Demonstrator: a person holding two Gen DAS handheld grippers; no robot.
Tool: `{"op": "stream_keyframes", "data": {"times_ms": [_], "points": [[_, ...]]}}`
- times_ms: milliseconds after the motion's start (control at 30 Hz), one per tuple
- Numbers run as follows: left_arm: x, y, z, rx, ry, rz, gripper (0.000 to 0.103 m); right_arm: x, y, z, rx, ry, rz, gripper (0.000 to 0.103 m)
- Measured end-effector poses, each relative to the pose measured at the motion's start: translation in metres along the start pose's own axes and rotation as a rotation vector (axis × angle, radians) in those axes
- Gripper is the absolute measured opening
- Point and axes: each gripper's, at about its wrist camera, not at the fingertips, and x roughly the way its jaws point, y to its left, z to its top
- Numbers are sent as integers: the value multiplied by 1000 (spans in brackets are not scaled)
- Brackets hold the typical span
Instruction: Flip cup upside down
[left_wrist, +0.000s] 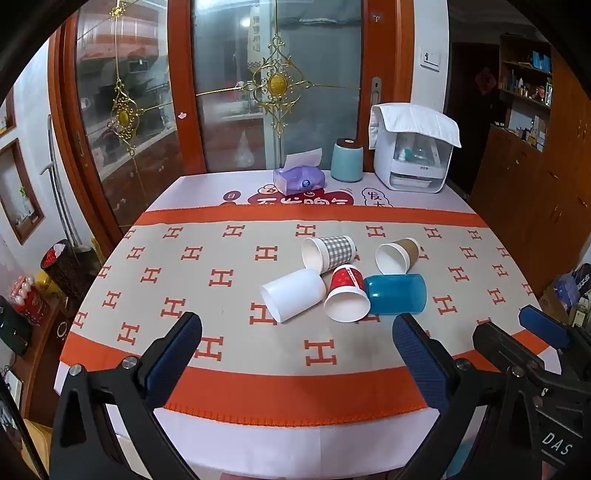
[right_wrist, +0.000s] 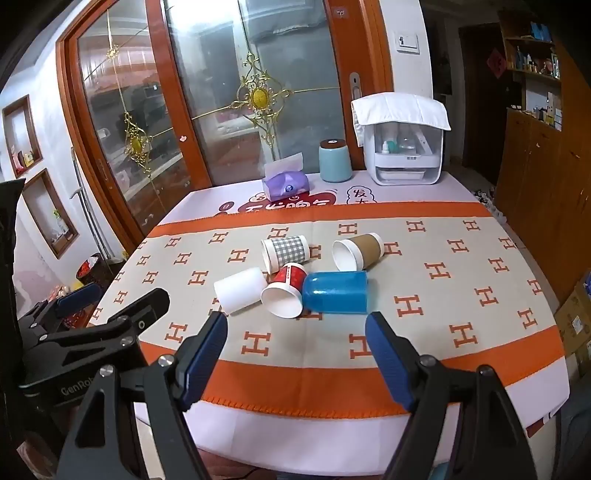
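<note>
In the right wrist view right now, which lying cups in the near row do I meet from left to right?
White plastic cup → red paper cup with white inside → blue translucent plastic cup. All three lie on their sides.

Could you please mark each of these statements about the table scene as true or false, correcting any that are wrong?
1. All five cups lie on their sides. True: the white cup, red cup, blue cup, checked cup and brown cup are all tipped over.
2. The left gripper holds the white cup. False: it is open, empty, and short of the cups.
3. The red cup lies between the white and blue cups. True.
4. The right gripper is shut. False: its jaws stand wide apart.
5. The tissue pack sits among the cups. False: it is at the table's far edge, beside a teal canister.
</note>
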Motion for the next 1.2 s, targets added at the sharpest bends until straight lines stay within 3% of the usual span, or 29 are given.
{"op": "stream_keyframes", "data": {"times_ms": [33, 667, 1200], "points": [[0, 0, 0, 0, 0, 0, 102, -2, 0, -1, -6, -29, 1, 78], [9, 0, -5, 6, 42, -61, 102, -3, -1, -3, 4, -14, 5, 77], [10, -3, -8, 17, 40, -57, 102, -2, -4, -4, 8, -14, 8, 77]]}}
